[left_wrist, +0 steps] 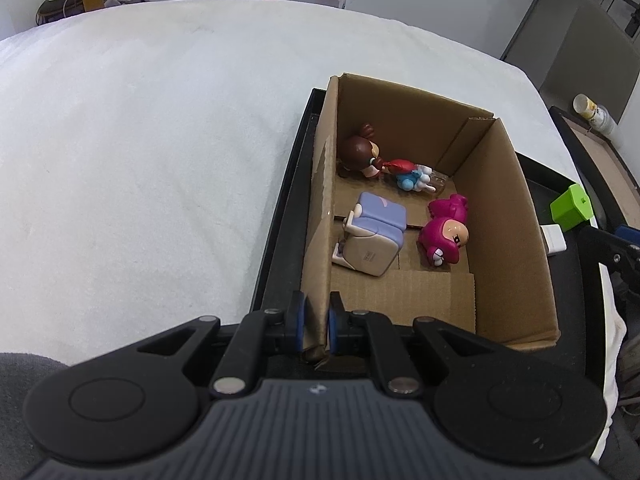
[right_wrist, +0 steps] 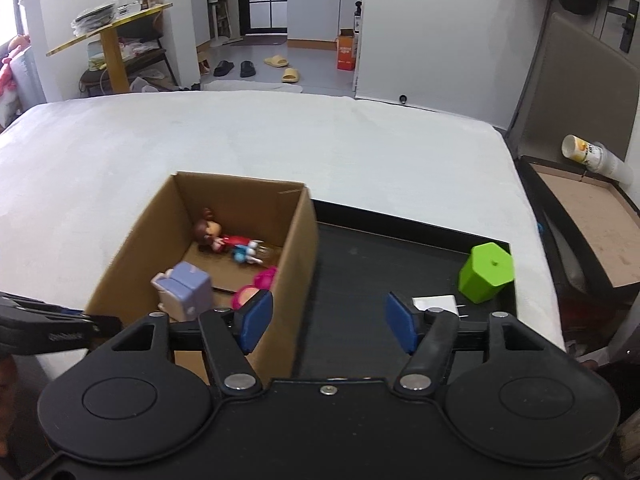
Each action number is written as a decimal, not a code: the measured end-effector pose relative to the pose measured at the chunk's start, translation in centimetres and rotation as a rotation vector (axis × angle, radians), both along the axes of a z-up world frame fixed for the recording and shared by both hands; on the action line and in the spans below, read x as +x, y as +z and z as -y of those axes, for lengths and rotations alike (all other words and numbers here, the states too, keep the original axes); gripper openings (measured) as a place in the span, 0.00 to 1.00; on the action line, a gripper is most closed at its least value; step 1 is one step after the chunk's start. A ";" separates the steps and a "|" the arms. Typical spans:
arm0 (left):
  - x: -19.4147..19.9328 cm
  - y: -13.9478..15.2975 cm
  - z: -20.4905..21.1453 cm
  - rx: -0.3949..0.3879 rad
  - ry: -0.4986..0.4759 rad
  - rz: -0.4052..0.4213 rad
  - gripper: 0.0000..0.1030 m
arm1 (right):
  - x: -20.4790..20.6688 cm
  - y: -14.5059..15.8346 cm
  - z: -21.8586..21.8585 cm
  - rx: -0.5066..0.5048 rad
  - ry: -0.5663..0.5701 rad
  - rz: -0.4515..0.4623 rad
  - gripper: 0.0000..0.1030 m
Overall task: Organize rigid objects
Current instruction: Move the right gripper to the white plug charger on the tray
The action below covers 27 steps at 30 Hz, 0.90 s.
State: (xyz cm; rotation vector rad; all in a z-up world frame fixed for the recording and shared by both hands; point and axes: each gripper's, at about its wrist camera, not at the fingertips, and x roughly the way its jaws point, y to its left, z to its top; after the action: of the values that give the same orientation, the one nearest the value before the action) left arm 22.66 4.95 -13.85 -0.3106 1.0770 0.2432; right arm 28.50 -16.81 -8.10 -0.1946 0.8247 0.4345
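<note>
White fuzzy cloth (left_wrist: pixel 140 140) covers the table, wide bare stretch left of and beyond the tray. Black tray (right_wrist: pixel 380 252) lies flat at the near right, low rim, dark open floor right of the box. Cardboard box (left_wrist: pixel 500 220) stands in the tray's left part — corrugated, top open, flaps cut. Left gripper (left_wrist: pixel 316 326) is clamped on the box's near-left wall, blue pads either side of the cardboard edge. Right gripper (right_wrist: pixel 328 322) hovers over the tray just right of the box, jaws spread wide, nothing between them.

Inside the box: purple-and-cream block toy (left_wrist: pixel 372 236) near the left wall (small print on its cream face, unreadable), magenta figure (left_wrist: pixel 444 232) lying on its side beside it, brown-haired doll (left_wrist: pixel 376 158) in red lying along the far wall.

Outside, on the tray's right side — green plastic hexagonal cup (right_wrist: pixel 486 272), upside down, and a white plug block (right_wrist: pixel 436 304) just beside it.
</note>
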 end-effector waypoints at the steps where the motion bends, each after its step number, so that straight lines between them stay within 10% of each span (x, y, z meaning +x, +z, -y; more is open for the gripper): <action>1: 0.0 0.0 0.1 0.004 -0.001 -0.001 0.10 | 0.2 -0.2 0.3 -0.003 -0.003 0.001 0.63; 27: 1.5 0.1 1.8 0.164 -0.009 -0.053 0.09 | 5.0 -7.5 6.9 0.027 -0.052 0.013 0.73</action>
State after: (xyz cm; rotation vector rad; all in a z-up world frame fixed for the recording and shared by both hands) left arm 24.21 3.19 -13.78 -0.1532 1.1033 0.3311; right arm 33.52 -23.72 -15.57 -0.1502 0.8090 0.3955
